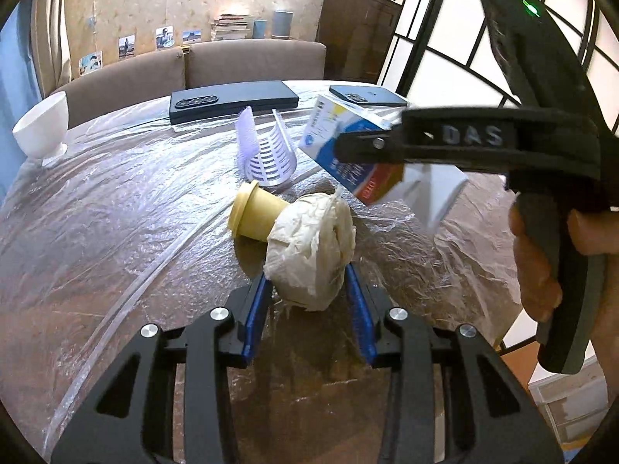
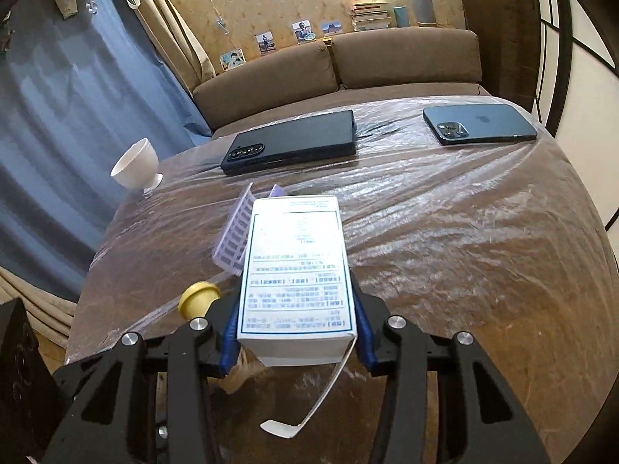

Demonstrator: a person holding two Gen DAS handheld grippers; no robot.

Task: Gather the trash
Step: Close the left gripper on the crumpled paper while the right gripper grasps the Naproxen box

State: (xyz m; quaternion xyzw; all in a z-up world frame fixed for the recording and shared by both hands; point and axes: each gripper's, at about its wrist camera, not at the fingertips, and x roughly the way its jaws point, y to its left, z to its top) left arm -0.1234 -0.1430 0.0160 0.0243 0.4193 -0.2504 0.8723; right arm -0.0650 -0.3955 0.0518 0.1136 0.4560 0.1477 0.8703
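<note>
Left gripper [image 1: 307, 301] fingers clamp a tissue wad [image 1: 311, 251] on the bench [image 1: 116, 212]. Right gripper [image 2: 296, 332] fingers grip a box [image 2: 296, 266], raised off it.

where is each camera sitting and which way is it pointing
Left wrist: rides the left tongs, facing the sofa across the table; they hold a crumpled paper wad; the right hand shows.
Right wrist: rides the right tongs, facing likewise; they clamp a white carton, lifted.
Shared: carton, yellow cup, lilac basket, two phones.
</note>
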